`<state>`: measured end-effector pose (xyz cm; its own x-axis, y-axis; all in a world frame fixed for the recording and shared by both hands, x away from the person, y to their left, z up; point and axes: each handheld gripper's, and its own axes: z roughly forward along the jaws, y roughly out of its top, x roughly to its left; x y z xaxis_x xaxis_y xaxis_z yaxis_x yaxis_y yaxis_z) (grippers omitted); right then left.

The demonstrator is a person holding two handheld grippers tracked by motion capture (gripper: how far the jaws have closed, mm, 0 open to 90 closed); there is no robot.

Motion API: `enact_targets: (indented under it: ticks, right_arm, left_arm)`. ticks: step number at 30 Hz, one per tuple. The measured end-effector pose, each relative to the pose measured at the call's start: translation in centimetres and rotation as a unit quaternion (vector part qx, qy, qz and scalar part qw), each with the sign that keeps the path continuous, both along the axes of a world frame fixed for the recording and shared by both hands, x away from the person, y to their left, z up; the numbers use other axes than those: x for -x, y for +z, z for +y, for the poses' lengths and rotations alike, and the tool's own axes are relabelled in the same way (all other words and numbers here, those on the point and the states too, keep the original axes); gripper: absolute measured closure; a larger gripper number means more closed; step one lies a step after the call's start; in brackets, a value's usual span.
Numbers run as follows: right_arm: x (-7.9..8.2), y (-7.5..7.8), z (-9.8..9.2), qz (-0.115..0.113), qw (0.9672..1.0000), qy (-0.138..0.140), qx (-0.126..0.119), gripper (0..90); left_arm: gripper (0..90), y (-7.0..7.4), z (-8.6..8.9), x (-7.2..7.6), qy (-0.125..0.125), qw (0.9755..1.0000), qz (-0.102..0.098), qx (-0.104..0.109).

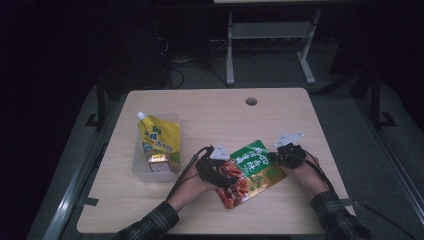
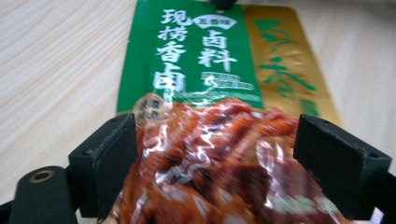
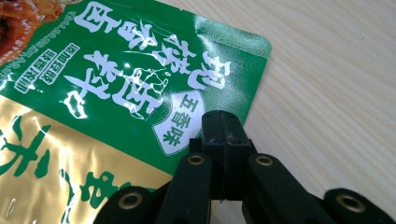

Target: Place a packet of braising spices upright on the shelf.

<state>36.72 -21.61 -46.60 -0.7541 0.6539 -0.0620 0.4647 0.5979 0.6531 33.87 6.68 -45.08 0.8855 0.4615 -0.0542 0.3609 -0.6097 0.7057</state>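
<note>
Tray (image 1: 142, 170) with yellow pouch (image 1: 159, 136) (high view); grippers' views: packet (image 2: 205, 93).

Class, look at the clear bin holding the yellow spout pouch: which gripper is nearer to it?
Left. The left gripper is beside the clear bin, at the green snack bag; the right gripper pinches that bag's far edge.

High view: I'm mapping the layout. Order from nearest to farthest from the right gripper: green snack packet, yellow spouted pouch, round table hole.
1. Green snack packet, at the right gripper, leftward.
2. Round table hole, beyond, near far edge.
3. Yellow spouted pouch, far left, in clear bin.
</note>
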Motion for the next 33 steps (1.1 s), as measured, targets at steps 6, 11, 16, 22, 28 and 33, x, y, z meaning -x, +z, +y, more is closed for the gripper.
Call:
enact_targets:
  ticks: [6, 11, 16, 22, 28, 33]
  right_arm:
    - [0.7, 1.0, -0.6, 0.009, 0.9990, -0.005, -0.044, 78.9]
    - [2.0, 1.8, -0.8, 0.018, 0.9971, 0.000, -0.073, 74.2]
    - [3.8, 1.8, -0.8, 0.025, 0.9969, 0.015, -0.073, 73.1]
    - [5.7, 2.0, -1.4, 0.030, 0.9963, 0.019, -0.078, 68.2]
    - [6.5, 2.2, -2.5, 0.026, 0.9957, 0.003, -0.089, 60.7]
    - [6.5, 2.4, -2.8, 0.012, 0.9952, -0.015, -0.096, 46.9]
  left_arm:
    - [12.8, -0.9, -0.4, -2.0, 0.004, 0.9998, 0.012, -0.012]
    - [12.8, -1.8, -0.3, -2.7, 0.011, 0.9992, 0.039, -0.001]
    - [12.7, -2.0, -0.3, -2.7, -0.002, 0.9994, 0.034, 0.000]
    - [25.1, -1.5, -0.5, -2.6, -0.019, 0.9991, 0.022, -0.029]
    - [57.1, -1.1, -0.9, -2.2, -0.034, 0.9983, 0.014, -0.045]
    - [81.4, -1.0, -1.1, -2.0, -0.028, 0.9983, 0.010, -0.049]
